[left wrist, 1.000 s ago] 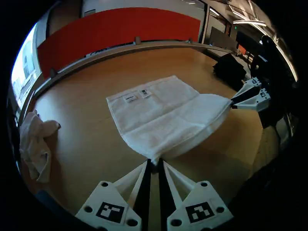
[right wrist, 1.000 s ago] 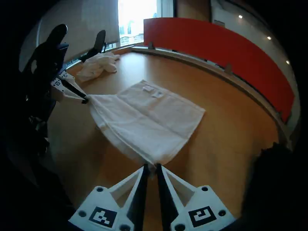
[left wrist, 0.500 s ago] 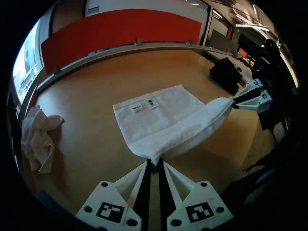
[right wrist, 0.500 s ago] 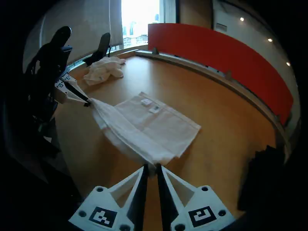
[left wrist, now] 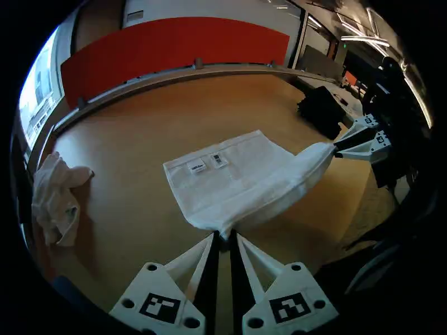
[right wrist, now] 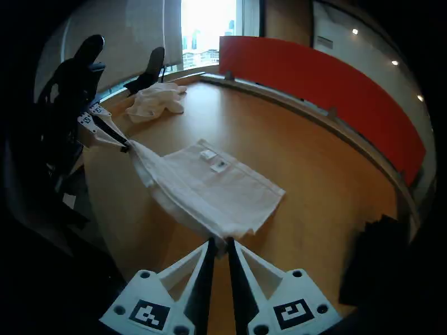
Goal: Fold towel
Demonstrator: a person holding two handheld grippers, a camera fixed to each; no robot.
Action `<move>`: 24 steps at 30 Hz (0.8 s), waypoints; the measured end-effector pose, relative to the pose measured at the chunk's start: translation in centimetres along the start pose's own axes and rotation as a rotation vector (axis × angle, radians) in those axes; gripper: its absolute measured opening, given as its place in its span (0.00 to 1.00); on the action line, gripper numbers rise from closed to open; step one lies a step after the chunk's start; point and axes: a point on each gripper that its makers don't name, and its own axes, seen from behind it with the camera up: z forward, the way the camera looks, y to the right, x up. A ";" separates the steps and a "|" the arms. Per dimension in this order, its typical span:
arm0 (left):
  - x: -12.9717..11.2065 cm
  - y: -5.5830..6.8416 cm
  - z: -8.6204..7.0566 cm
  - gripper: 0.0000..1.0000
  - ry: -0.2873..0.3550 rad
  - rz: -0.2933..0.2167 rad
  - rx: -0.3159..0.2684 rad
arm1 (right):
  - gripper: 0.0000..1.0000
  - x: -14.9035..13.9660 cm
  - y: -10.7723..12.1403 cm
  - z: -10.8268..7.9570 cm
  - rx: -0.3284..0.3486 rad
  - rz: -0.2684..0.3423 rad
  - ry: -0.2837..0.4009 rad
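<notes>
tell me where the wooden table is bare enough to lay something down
The widest bare patch of the wooden table lies between the white terry towel and the red partition. Another runs between the towel and the crumpled white cloth. Crowded: the near edge, where the left gripper and right gripper pinch the towel's corners.

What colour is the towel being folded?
White. The towel shows best in the left gripper view.

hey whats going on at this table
A person works a gripper in each hand. The left gripper and the right gripper are each shut on a near corner of the white towel, holding that edge up off the wooden table while the far part lies flat. A crumpled cloth sits aside.
</notes>
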 end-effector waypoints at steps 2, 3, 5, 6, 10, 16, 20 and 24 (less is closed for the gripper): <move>0.0 0.1 0.0 0.13 -0.001 -0.006 -0.002 | 0.17 -0.1 0.1 0.0 -0.002 0.002 -0.001; 0.0 0.1 0.0 0.13 -0.001 -0.008 -0.002 | 0.17 -0.1 0.1 0.1 -0.003 0.003 -0.001; 0.1 0.1 0.1 0.13 -0.001 -0.010 -0.002 | 0.17 0.0 0.1 0.1 -0.002 0.005 -0.001; 0.2 0.0 0.1 0.13 -0.001 -0.011 -0.001 | 0.17 0.0 0.2 0.2 -0.002 0.004 -0.001; 0.7 -0.5 0.4 0.13 0.004 -0.007 0.011 | 0.17 0.4 0.5 0.5 -0.003 -0.001 0.001; 2.2 -1.5 1.6 0.13 0.017 -0.002 0.028 | 0.17 1.2 1.9 1.5 -0.017 -0.015 -0.002; 3.3 -2.4 2.7 0.13 0.022 -0.005 0.041 | 0.17 1.8 3.2 2.6 -0.028 -0.013 -0.004; 4.4 -3.4 4.0 0.13 0.024 -0.010 0.052 | 0.17 2.5 4.4 3.7 -0.038 -0.002 -0.003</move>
